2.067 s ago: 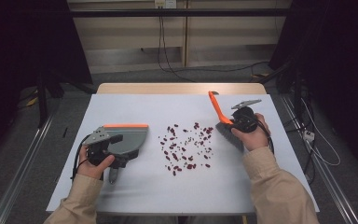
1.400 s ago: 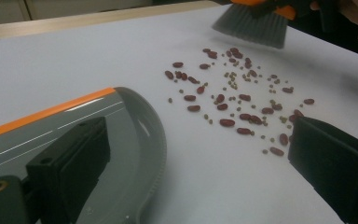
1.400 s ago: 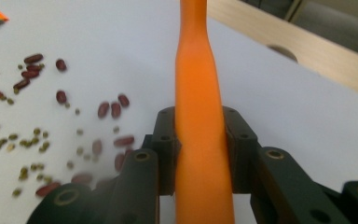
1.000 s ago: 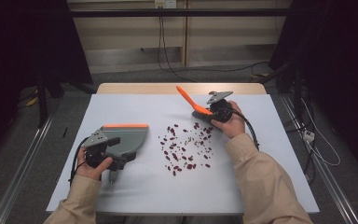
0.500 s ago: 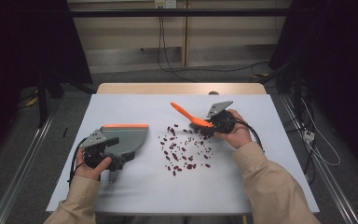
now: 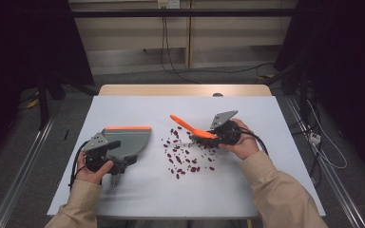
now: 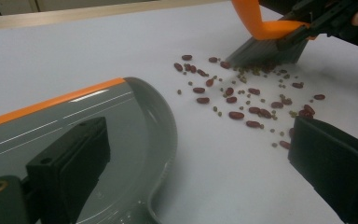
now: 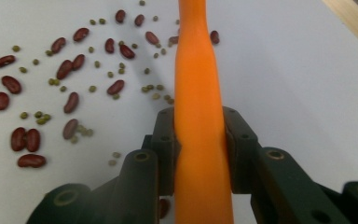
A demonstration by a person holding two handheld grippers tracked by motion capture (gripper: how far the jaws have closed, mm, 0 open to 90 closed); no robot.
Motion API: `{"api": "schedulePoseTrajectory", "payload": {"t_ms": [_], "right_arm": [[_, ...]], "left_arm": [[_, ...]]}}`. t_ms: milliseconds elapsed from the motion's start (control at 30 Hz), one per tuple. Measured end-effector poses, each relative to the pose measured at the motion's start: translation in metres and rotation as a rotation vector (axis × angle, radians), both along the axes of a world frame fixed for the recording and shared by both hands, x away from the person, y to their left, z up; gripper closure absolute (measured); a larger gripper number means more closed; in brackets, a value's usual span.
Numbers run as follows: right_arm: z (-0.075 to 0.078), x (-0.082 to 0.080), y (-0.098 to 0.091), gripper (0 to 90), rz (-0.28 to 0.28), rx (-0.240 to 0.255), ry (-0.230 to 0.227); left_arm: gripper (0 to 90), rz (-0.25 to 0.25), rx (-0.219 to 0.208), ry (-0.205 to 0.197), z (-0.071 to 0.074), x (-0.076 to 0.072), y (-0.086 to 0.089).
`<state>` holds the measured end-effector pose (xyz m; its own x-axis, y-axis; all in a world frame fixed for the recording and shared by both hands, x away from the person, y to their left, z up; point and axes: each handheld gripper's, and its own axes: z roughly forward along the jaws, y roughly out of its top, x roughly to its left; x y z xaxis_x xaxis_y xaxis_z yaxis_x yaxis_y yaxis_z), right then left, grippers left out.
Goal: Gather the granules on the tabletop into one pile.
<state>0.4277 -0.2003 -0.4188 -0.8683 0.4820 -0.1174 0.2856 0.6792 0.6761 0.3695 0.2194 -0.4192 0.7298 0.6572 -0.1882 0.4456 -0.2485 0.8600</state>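
Swung down onto the beans [image 6: 185,154], the brush [image 6: 192,128] sits clamped between the right fingers [image 8: 235,140].

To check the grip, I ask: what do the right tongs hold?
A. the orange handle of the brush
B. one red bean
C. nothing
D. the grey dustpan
A: in the right gripper view, the right tongs are clamped on both sides of the brush's orange handle.
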Motion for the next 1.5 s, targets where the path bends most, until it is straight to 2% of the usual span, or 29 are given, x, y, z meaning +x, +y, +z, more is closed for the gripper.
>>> {"api": "schedulePoseTrajectory", "payload": {"t_ms": [167,333,433,567,700,833,1100,1200,1233,1300,1367,1500], "right_arm": [[0.001,-0.007,0.0,70.6,0.003,0.004,-0.004],[0.008,-0.004,-0.009,70.6,-0.043,0.067,-0.019],[0.011,0.006,-0.015,70.7,-0.079,0.101,-0.019],[0.01,0.022,-0.014,70.6,-0.12,0.107,-0.029],[0.007,0.039,-0.005,70.7,-0.143,0.109,-0.039],[0.005,0.053,0.01,70.7,-0.143,0.098,-0.063],[0.001,0.075,0.043,70.7,-0.104,0.113,-0.09],[-0.004,0.08,0.053,70.7,-0.08,0.081,-0.092],[-0.007,0.081,0.056,70.7,-0.067,0.071,-0.077],[-0.01,0.078,0.06,70.7,-0.037,0.083,-0.059],[-0.008,0.072,0.063,70.7,0.0,0.035,-0.072],[-0.007,0.06,0.061,70.6,0.05,0.023,-0.061]], "left_arm": [[5.4,0.001,-0.004,0.004,-0.002,0.0,0.001],[5.4,-0.009,-0.005,0.008,-0.003,0.001,-0.001],[5.4,-0.013,-0.005,0.011,-0.004,0.002,-0.002],[5.4,-0.006,-0.006,0.015,-0.004,0.003,-0.001],[5.4,-0.004,-0.009,0.014,-0.004,0.003,0.001],[5.4,-0.006,-0.011,0.012,-0.003,0.003,0.0],[5.4,-0.009,-0.01,0.017,-0.004,0.003,0.001],[5.4,-0.01,-0.011,0.017,-0.004,0.004,0.001],[5.4,-0.007,-0.013,0.019,-0.004,0.003,0.001],[5.4,-0.008,-0.01,0.015,-0.004,0.004,0.003],[5.4,-0.005,-0.011,0.017,-0.004,0.003,0.003],[5.4,-0.007,-0.012,0.015,-0.004,0.004,0.003]]}}
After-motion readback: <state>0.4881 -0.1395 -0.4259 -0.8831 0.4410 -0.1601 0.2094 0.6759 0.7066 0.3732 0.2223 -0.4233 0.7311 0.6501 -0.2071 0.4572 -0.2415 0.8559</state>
